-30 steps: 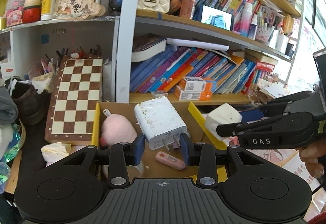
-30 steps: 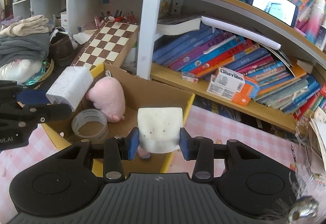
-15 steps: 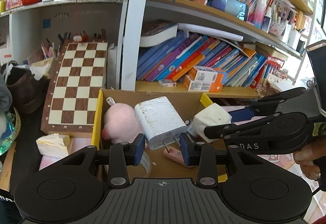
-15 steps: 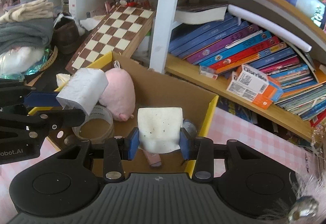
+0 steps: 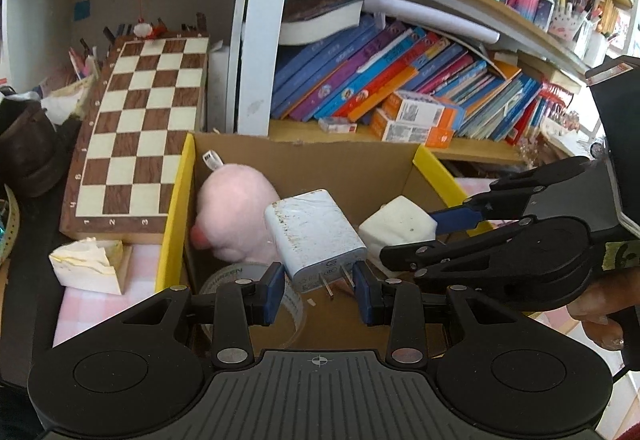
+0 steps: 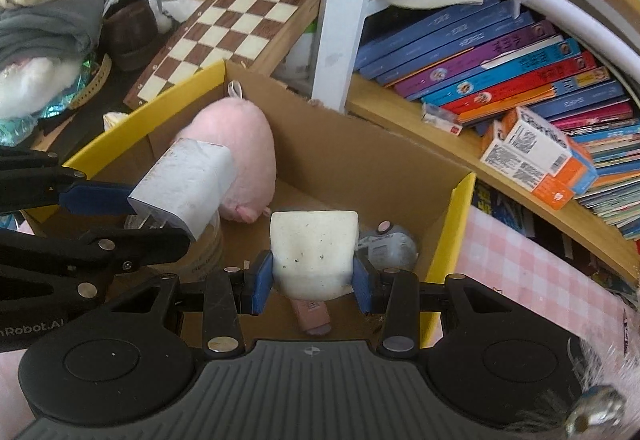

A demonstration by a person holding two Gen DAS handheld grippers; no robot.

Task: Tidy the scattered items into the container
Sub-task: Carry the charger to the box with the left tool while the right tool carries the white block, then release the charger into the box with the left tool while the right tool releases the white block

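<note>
A cardboard box with yellow rims [image 5: 434, 166] [image 6: 460, 200] stands below the bookshelf. My left gripper [image 5: 319, 290] is shut on a white wall charger [image 5: 314, 236], also in the right wrist view [image 6: 184, 188], holding it over the box. My right gripper [image 6: 313, 282] is shut on a white sponge block [image 6: 314, 252] [image 5: 396, 228] over the box's right half. Inside lie a pink plush toy [image 5: 236, 208] [image 6: 236, 160], a tape roll [image 5: 244, 280], a small pink item [image 6: 310, 318] and a grey-white round item [image 6: 386, 246].
A chessboard [image 5: 140, 144] leans left of the box. A cream wedge [image 5: 88, 264] lies on the pink checked cloth by the box's left wall. Bookshelf with slanted books [image 5: 400, 80] and a white post [image 5: 256, 40] stand behind. Clothes and a shoe [image 6: 128, 28] sit far left.
Both grippers moved forward and down over the box, each still holding its item. The box now fills more of both views.
</note>
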